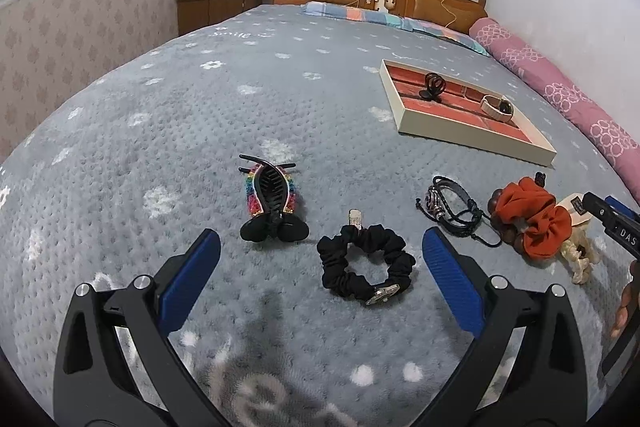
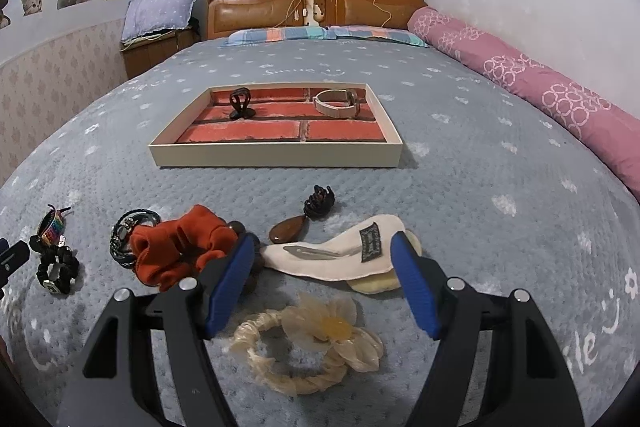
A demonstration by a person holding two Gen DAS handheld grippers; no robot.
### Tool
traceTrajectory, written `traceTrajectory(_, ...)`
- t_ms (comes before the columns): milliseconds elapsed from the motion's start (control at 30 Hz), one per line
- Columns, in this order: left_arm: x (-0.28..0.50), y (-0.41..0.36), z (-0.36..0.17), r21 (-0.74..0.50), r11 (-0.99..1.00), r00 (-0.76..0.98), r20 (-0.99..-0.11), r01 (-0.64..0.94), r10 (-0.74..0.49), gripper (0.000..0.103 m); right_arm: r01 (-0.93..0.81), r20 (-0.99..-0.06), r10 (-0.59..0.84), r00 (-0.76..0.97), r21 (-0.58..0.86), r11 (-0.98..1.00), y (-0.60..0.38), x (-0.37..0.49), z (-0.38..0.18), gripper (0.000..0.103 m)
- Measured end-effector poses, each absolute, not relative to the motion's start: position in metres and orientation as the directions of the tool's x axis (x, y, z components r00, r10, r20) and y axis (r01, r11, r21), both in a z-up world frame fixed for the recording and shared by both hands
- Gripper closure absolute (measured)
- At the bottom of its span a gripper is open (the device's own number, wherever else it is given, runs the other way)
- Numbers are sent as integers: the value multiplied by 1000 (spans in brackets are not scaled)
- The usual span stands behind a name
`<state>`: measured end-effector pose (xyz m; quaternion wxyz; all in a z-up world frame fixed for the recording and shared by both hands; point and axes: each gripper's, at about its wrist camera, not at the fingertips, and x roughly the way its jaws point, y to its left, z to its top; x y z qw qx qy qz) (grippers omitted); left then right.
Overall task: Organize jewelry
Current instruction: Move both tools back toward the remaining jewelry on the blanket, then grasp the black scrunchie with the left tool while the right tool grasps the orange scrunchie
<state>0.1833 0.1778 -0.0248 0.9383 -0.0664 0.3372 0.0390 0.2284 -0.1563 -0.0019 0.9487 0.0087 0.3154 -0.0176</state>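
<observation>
Here your right gripper [image 2: 322, 269] hovers with jaws spread and empty over the cream fabric hair clip [image 2: 332, 253], near the tray [image 2: 276, 155] on the bedspread [image 2: 500, 227]. Likely light, soft and floppy: pinch across its narrow middle. Your left gripper [image 1: 320, 263] gapes too, holding nothing, around the black scrunchie [image 1: 366, 265].

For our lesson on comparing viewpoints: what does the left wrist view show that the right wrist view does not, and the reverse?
Only the left wrist view shows the rainbow claw clip fully, teeth up. Only the right wrist view shows the cream flower hair tie, the cream fabric clip and the brown teardrop clip. Both show the tray, orange scrunchie and black scrunchie.
</observation>
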Motion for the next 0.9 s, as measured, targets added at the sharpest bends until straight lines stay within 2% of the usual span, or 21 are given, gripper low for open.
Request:
traceTrajectory(267,191,175,-31,-74,991,743,-669,-110,32,7,23,-594,1,804,32,999,-149,231,1,33)
traceTrajectory(433,197,169,-38,-47,994,715,-698,-94,34,21,12,-608,21,794,50,999,-142,234,-3,33)
traceTrajectory(600,206,173,-50,-74,993,667,-745,-92,7,37,-1,-629,32,777,50,999,-135,237,-13,33)
traceTrajectory(900,216,171,-59,-62,994,629,-777,-94,11,42,-9,-658,57,751,76,997,-132,243,-23,33)
